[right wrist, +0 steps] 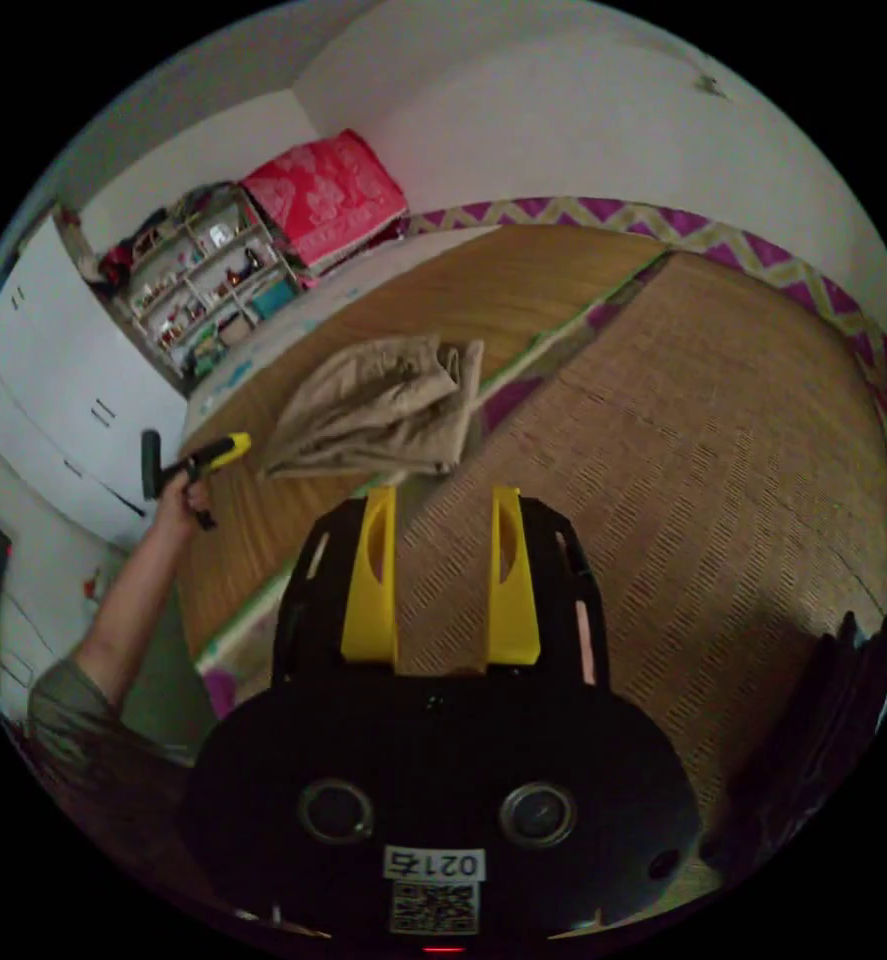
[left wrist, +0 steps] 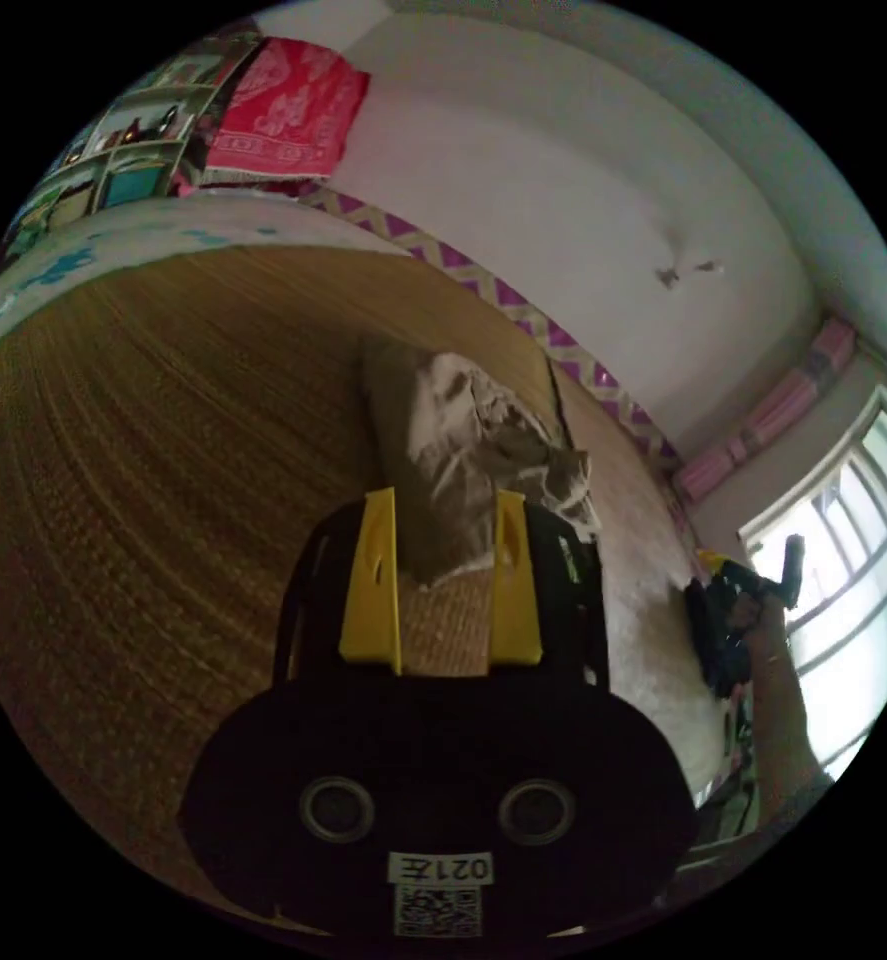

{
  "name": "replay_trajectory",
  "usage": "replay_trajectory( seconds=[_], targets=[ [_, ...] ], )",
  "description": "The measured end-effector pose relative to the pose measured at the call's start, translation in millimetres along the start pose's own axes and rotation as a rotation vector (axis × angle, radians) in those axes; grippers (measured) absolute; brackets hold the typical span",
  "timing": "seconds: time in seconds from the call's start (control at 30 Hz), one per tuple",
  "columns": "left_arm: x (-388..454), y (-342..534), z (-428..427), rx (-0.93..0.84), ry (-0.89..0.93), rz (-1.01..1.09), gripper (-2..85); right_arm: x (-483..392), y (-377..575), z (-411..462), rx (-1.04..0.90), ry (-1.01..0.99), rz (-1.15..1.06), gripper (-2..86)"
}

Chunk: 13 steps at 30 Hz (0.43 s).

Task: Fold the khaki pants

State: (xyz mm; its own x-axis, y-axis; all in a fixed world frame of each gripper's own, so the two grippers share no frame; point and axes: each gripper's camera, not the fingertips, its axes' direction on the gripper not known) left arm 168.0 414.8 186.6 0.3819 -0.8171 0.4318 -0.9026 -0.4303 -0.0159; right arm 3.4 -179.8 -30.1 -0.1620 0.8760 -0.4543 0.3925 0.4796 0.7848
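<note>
I see 2 woven mats [right wrist: 723, 420] side by side on the bed, a red patterned cloth [right wrist: 325, 195] at the far end, cluttered shelves [right wrist: 208, 280] beside it, and a bright window [left wrist: 853, 560].

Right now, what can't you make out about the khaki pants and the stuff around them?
- Khaki pants: folds bunched, so waistband and leg ends can't be told apart; in the left gripper view the left gripper covers their near edge.
- Shelf contents: too small, right gripper view.
- Dark object: cut by the right gripper view's rim, unidentifiable.
</note>
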Motion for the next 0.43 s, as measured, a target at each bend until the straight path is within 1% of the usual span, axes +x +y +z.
replay_trajectory(
  seconds=[0.1, 0.13, 0.17, 0.2, 0.27, 0.3, 0.33, 0.37, 0.43],
  targets=[
    [40, 44, -17, -0.042, -0.097, 0.146, 9.4, -7, 69, -9, -0.023, 0.061, -0.095, 12.2],
    [63, 63, -22, -0.062, -0.159, 0.210, 7.4, -12, 95, -14, -0.028, 0.118, -0.127, 11.8],
    [84, 83, -28, -0.043, -0.242, 0.244, 5.3, -18, 122, -21, -0.030, 0.188, -0.165, 11.4],
    [95, 93, -31, -0.028, -0.287, 0.251, 4.0, -20, 136, -25, -0.022, 0.223, -0.181, 11.3],
    [136, 135, -47, 0.069, -0.446, 0.271, 0.1, -27, 189, -42, 0.015, 0.385, -0.222, 10.6],
    [146, 146, -52, 0.100, -0.474, 0.279, -0.1, -27, 201, -47, 0.029, 0.435, -0.221, 8.7],
    [164, 168, -61, 0.175, -0.523, 0.258, -0.5, -29, 226, -57, 0.067, 0.530, -0.235, 4.8],
    [180, 188, -67, 0.216, -0.538, 0.263, -0.7, -26, 248, -66, 0.083, 0.568, -0.244, 2.3],
    [205, 211, -69, 0.187, -0.482, 0.315, -0.8, -16, 272, -76, 0.030, 0.598, -0.255, 0.8]
  ],
)
